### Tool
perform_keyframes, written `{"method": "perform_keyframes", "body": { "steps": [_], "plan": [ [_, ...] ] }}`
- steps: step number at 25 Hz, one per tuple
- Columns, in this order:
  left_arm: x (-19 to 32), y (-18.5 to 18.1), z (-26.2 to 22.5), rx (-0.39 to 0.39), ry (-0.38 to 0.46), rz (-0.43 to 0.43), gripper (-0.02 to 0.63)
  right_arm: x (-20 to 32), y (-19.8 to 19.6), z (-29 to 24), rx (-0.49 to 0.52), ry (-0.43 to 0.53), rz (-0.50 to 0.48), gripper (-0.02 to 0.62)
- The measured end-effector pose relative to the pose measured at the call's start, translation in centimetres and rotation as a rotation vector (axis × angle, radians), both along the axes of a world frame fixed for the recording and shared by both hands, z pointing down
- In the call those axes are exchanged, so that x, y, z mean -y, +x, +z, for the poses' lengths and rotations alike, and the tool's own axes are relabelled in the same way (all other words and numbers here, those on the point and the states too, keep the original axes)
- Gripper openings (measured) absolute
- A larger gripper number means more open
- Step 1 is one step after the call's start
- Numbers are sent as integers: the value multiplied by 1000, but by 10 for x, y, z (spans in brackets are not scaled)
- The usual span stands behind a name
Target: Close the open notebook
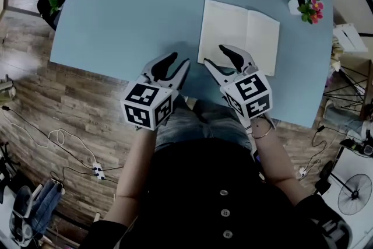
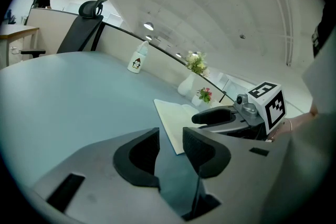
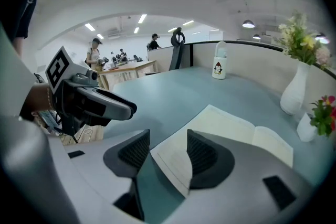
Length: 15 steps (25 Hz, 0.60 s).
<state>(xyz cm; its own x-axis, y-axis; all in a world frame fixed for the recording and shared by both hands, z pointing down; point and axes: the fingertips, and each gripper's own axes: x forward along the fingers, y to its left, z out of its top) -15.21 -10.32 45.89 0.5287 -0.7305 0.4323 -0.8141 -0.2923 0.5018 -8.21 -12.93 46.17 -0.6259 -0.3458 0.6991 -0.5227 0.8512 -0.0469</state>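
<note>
Blue table (image 1: 116, 9): notebook (image 1: 239, 38) just beyond right tool (image 1: 217, 56) (jaws apart)

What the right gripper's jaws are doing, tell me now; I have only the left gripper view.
Observer: The right gripper has its jaws apart and grips nothing. A corner of the open notebook shows through the gap.
Operator: Give me where its tips sit from above.
Observer: In the head view they are over the near edge of the notebook's page on the person's left.
Operator: Now place my left gripper from above.
Observer: The left gripper is over bare table, just left of the notebook's near left corner, close to the table's front edge.
</note>
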Motion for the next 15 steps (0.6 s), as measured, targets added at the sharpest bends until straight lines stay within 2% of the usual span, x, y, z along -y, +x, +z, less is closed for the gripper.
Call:
{"method": "perform_keyframes", "body": {
  "steps": [12, 15],
  "plan": [
    [3, -11, 3, -19, 0, -27, 44, -2, -7, 15, -116, 9, -101, 219],
    [5, -11, 4, -24, -4, -26, 35, -2, -6, 19, -142, 9, -124, 224]
  ]
}}
